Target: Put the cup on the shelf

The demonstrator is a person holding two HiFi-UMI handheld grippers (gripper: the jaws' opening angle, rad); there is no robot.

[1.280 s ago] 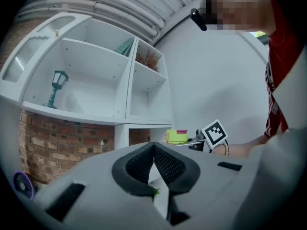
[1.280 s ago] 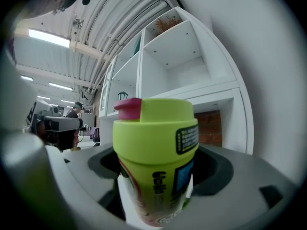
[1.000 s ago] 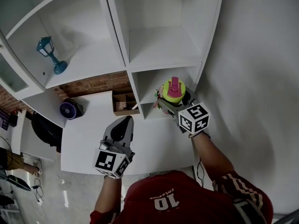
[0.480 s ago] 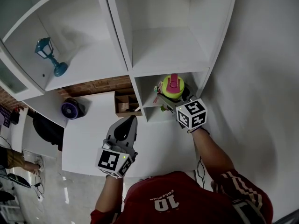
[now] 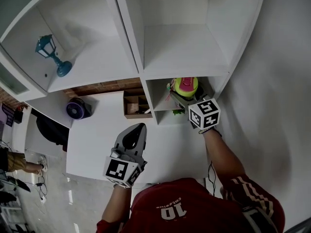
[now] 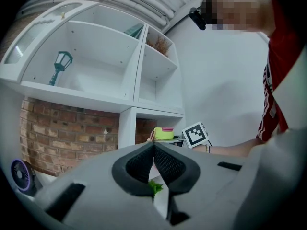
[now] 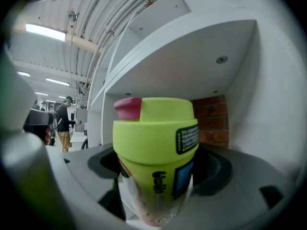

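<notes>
The cup has a lime-green lid with a pink flap and a printed body. My right gripper is shut on it and holds it upright at the mouth of the lower right compartment of the white shelf. In the right gripper view the cup fills the middle between the jaws of the right gripper, with the compartment's ceiling above. My left gripper hangs shut and empty over the white table. From the left gripper view, the left gripper points towards the cup.
A teal lantern stands in the upper left compartment. A small purple fan and a brown cardboard box sit at the table's back by the brick wall. A green leafy bit lies in the lower compartment. A white wall closes the right side.
My right gripper has carried the cup forward, from in front of the shelf to under the lower compartment's top board. The left gripper has barely shifted.
</notes>
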